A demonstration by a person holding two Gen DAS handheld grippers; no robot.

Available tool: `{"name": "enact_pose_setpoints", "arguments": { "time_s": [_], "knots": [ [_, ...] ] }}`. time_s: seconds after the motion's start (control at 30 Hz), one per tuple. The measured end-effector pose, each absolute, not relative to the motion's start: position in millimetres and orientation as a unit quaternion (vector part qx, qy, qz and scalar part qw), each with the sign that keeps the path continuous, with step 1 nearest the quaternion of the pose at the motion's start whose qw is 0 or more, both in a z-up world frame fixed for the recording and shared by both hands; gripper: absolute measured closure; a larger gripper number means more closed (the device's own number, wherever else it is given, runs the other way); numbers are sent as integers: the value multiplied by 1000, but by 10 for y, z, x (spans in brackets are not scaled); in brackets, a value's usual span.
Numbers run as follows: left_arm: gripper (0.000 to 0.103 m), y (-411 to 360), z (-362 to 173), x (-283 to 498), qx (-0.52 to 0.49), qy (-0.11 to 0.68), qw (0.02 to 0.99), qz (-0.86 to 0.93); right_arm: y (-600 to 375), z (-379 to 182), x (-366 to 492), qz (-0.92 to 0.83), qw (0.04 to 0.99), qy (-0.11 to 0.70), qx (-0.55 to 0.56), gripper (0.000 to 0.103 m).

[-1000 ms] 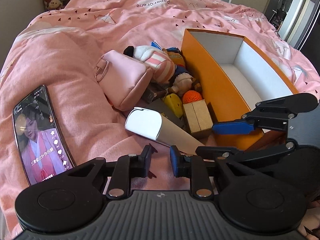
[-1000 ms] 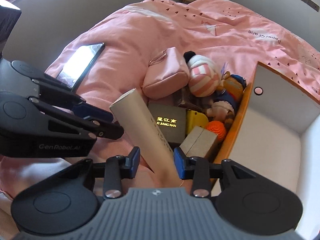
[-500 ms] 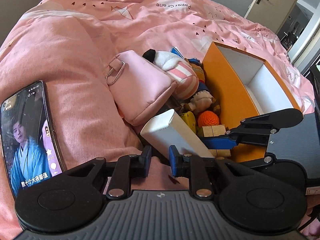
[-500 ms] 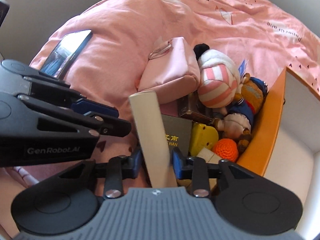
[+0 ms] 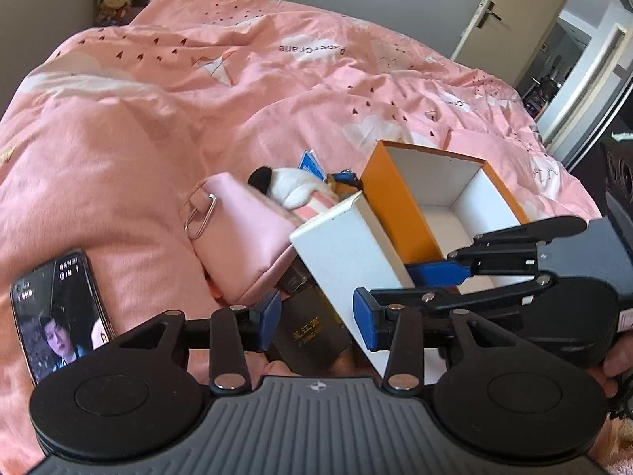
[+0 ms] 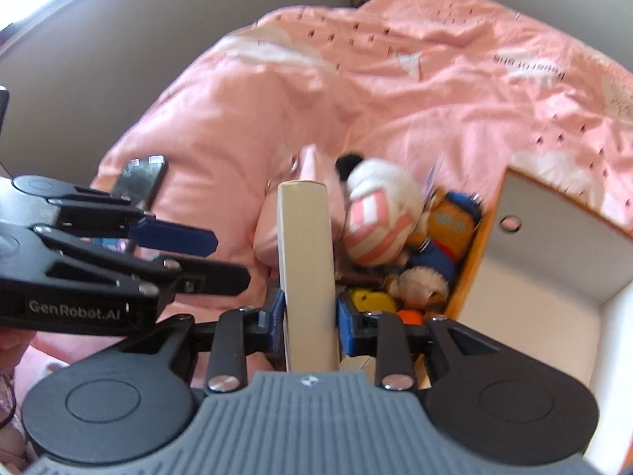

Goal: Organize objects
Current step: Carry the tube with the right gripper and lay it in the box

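Orange cardboard box (image 5: pixel 399 213), white inside, sits open on the rumpled pink quilt (image 5: pixel 158 91). Beside it crowd a soft pink pouch (image 5: pixel 241 237), striped plush (image 6: pixel 376 213) and glossy phone (image 5: pixel 59 316). Right gripper (image 6: pixel 310 312) is closing, clamping the long white carton (image 6: pixel 304 245), tilted above the pile; left gripper (image 5: pixel 316 320) is opening, pads apart.

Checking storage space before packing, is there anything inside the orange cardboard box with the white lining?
No, the orange cardboard box shows only its bare white floor and walls inside.
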State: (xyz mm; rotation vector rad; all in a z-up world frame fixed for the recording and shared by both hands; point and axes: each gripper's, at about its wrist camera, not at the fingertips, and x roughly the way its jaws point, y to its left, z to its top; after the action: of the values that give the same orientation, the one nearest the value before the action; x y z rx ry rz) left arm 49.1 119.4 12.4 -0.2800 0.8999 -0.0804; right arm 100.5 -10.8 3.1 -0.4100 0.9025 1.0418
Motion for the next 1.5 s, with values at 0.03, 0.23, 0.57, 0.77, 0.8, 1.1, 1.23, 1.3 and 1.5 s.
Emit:
{"name": "enact_pose_setpoints", "arguments": {
  "time_s": [0.03, 0.23, 0.57, 0.77, 0.8, 1.1, 1.23, 1.3, 1.5],
  "knots": [
    [53, 1163, 160, 514, -122, 434, 891, -47, -156, 135, 1027, 476, 759, 405, -182, 73],
    [51, 853, 164, 624, -41, 467, 878, -94, -525, 643, 1124, 456, 798, 361, -156, 74],
    [40, 519, -415, 943, -68, 542, 829, -119, -1024, 563, 1233, 410, 796, 349, -276, 74],
    [33, 539, -735, 1179, -128, 568, 808, -91, -1228, 22, 1373, 411, 739, 385, -369, 74],
    [31, 549, -771, 1212, -138, 572, 803, -89, -1252, -38, 1398, 411, 731, 393, -376, 74],
    [18, 654, -932, 1303, -193, 592, 775, -103, -1284, -312, 1461, 441, 678, 413, -420, 74],
    [17, 663, -988, 1323, -199, 593, 773, -108, -1224, -454, 1463, 459, 636, 404, -471, 74],
    [24, 649, -995, 1324, -196, 589, 777, -105, -1176, -523, 1469, 470, 610, 397, -499, 74],
    [34, 500, -933, 1323, -140, 592, 788, -98, -1022, -693, 1440, 489, 551, 361, -572, 74]
  ]
}}
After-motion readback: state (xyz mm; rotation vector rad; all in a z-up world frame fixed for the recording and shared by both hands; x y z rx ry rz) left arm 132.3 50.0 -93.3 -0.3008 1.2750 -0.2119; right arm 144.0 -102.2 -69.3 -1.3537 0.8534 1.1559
